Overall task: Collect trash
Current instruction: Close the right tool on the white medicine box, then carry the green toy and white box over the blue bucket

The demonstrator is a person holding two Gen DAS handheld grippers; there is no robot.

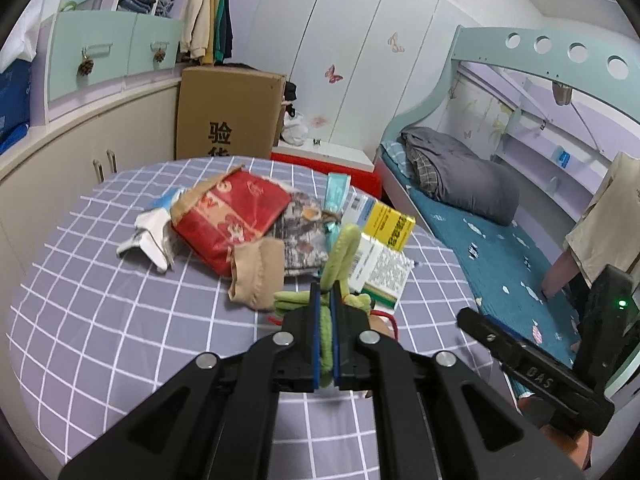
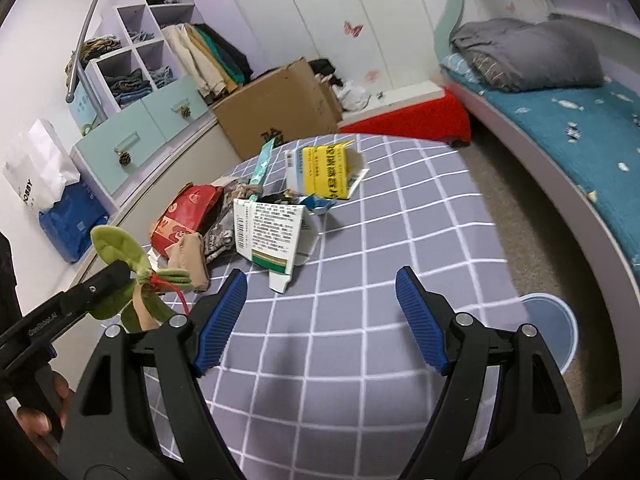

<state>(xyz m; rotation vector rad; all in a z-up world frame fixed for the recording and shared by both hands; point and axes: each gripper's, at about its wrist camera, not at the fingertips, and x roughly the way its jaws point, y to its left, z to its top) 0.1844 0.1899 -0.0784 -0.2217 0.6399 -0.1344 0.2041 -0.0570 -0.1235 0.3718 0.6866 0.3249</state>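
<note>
My left gripper [image 1: 325, 292] is shut on a green plush leafy thing [image 1: 340, 252] with a red string, held just above the checked table [image 1: 120, 320]. In the right wrist view that gripper [image 2: 116, 276] and the green thing [image 2: 116, 246] are at the left. My right gripper [image 2: 322, 274] hangs open over the cloth, nothing between its blue pads [image 2: 224, 320]. Ahead lies a heap: a red packet [image 1: 232, 216], a beige sock-like piece [image 1: 256, 272], a white printed box [image 2: 272, 228], a yellow box [image 2: 324, 172], a teal wrapper [image 2: 262, 164] and crumpled white paper [image 1: 148, 236].
A pale blue bin [image 2: 556, 328] stands on the floor to the right of the table. Behind the table are a cardboard box [image 2: 280, 108], a red-covered bench [image 2: 420, 120] and low cabinets [image 1: 72, 168]. A bed [image 2: 580, 128] runs along the right.
</note>
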